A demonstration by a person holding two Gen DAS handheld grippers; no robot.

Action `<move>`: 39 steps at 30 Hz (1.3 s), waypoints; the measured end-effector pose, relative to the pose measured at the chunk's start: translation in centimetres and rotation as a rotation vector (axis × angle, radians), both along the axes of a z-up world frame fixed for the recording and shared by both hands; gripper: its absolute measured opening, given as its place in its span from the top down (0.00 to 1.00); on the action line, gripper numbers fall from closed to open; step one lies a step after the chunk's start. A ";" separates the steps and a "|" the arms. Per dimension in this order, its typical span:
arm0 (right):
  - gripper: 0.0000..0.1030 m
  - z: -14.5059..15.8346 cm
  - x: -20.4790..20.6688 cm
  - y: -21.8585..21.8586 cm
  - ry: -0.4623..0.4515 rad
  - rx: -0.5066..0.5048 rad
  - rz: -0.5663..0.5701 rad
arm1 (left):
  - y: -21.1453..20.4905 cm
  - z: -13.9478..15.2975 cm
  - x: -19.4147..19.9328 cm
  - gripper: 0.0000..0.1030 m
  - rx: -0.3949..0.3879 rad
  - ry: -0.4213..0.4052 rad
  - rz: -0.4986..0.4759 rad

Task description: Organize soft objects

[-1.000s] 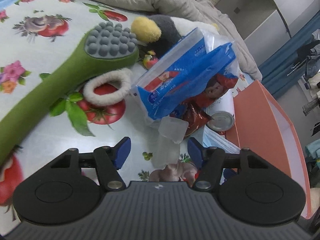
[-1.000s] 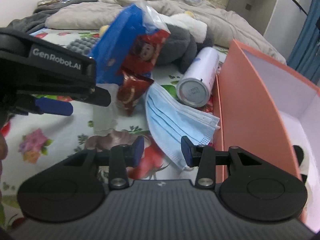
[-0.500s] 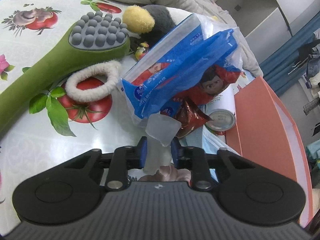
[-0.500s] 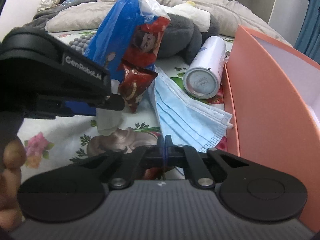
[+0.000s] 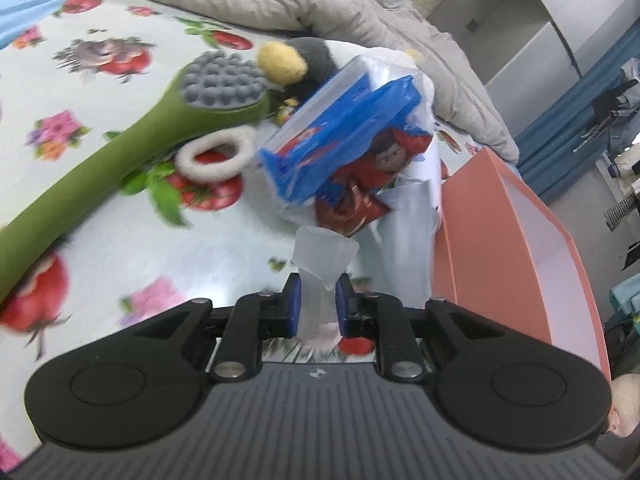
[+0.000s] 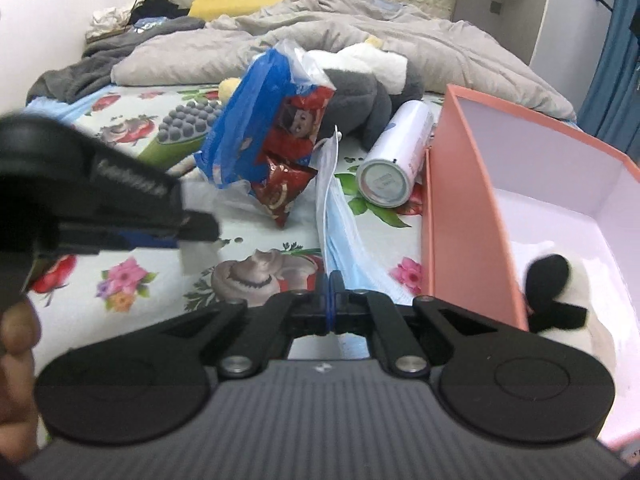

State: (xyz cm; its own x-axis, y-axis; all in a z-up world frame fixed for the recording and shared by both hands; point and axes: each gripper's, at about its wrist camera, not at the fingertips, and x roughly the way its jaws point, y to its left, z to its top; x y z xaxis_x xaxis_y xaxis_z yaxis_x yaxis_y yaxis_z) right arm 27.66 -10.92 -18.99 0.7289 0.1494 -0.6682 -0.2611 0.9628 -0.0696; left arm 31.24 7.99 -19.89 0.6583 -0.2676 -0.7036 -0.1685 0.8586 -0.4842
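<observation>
My left claw (image 5: 316, 307) has just been closing and now pinches the clear bag (image 5: 320, 276) by its corner, so its snacks hang free above the bed (image 5: 100, 60). My right claw (image 6: 330, 300) is clamped on the mask (image 6: 344, 232) edge, beside the box (image 6: 460, 208) where soft things go.

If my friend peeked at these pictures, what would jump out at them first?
Probably the bright blue snack bag in the middle of the flowery bed sheet. The left gripper pinches its clear plastic end. The right gripper is shut on a pale blue face mask, beside a big pink box with a panda toy inside.
</observation>
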 end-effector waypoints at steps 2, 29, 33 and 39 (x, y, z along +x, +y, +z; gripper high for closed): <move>0.97 0.5 -1.0 -0.4 -0.003 0.010 0.006 | 0.3 0.2 -1.5 0.79 0.003 0.011 0.014; 0.48 -0.1 -9.2 -1.4 0.172 0.196 0.179 | 1.0 -0.5 -13.3 0.46 0.064 0.167 0.018; 0.48 -0.6 -8.7 -2.0 0.149 0.197 0.171 | 1.2 -0.4 -13.2 0.41 0.067 0.157 0.044; 0.48 -2.8 -7.6 -2.2 0.161 0.162 0.154 | 1.0 -0.8 -12.7 0.41 0.080 0.161 0.056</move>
State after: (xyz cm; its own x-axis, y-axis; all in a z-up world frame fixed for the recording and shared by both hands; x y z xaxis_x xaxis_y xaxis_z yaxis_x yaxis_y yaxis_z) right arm 20.10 -13.09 -21.79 0.5761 0.3642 -0.7318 -0.4003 0.9062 0.1359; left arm 18.50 8.97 -20.67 0.5479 -0.1722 -0.8186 -0.2873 0.8803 -0.3774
